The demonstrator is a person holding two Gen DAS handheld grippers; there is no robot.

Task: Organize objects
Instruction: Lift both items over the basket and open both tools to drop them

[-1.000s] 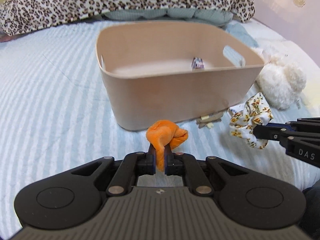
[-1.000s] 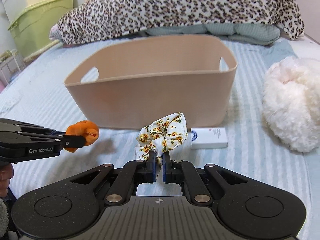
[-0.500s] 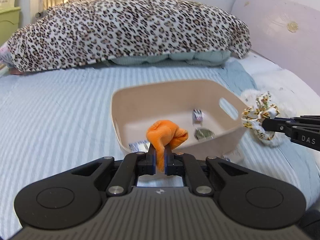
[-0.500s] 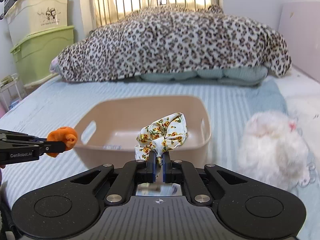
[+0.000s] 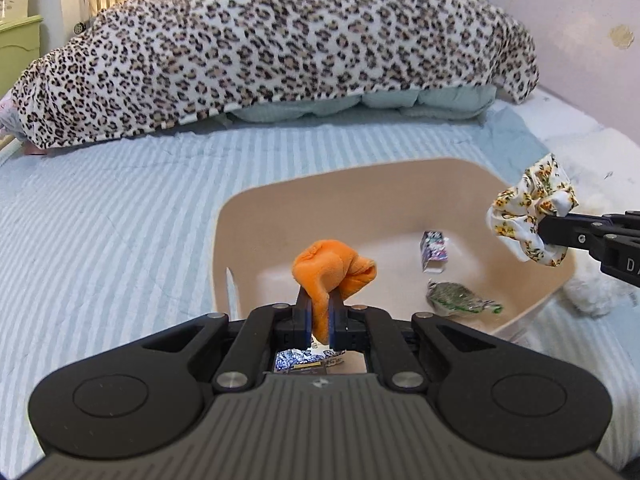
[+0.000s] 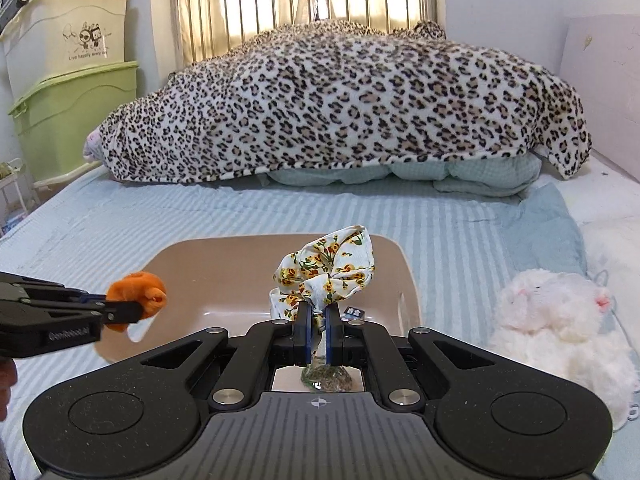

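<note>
A bed (image 5: 100, 240) with a pale blue striped cover fills the scene, and a leopard-print blanket (image 6: 344, 108) is heaped over bedding along its far end. Stacked green and cream storage boxes (image 6: 68, 76) stand past the bed's left edge in the right wrist view. A beige plastic bin (image 5: 320, 200) sits on the cover below both cameras.

The left gripper (image 5: 320, 312) is clenched on an orange plush scrap (image 5: 332, 272), which it holds above the bin's near left part. The right gripper (image 6: 316, 332) is clamped on a floral scrunchie (image 6: 328, 272), white with yellow and orange flowers, and hangs over the bin's right side.

On the bin floor lie a small printed box (image 5: 434, 250) near the far wall and a clear wrapped packet with green contents (image 5: 456, 300) closer to the near right corner, apart from each other. Another printed item shows through the gap under the left gripper's fingers, too hidden to identify. A white fluffy plush toy (image 6: 560, 320) rests on the bed just right of the bin.
</note>
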